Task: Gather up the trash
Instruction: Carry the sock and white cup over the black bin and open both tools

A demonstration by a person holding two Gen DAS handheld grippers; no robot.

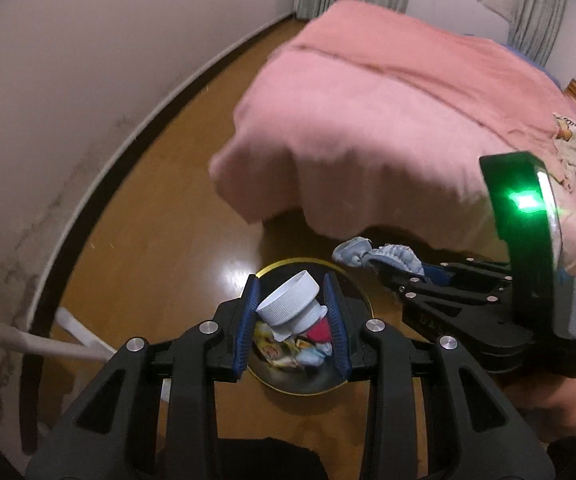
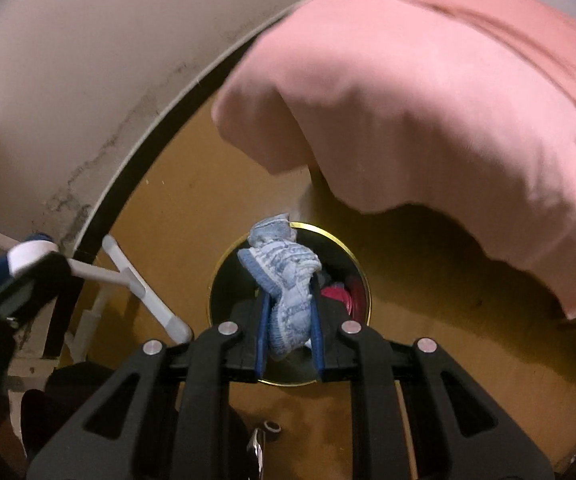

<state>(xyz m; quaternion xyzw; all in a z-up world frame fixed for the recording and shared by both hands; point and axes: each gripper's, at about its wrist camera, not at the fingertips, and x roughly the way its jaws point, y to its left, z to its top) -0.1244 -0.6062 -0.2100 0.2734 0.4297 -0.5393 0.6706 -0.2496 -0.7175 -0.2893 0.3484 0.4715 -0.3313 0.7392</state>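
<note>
Trash bin (image 1: 362,300), black with a gold rim, sits directly below both my tongs. Left gripper (image 1: 292,286) clamps a white ribbed bottle (image 1: 290,302), cap end tilted up-left. Right gripper (image 2: 290,280) pinches a blue knit sock (image 2: 283,280), long axis running forward. Bin contents blurred, partly hidden.

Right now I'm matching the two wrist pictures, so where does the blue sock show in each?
Left wrist view: the blue sock is right of centre, held by the right gripper near the bin's far rim.
Right wrist view: the sock is at bottom centre, between the fingers.
Shared landmark: the gold-rimmed bin.
</note>
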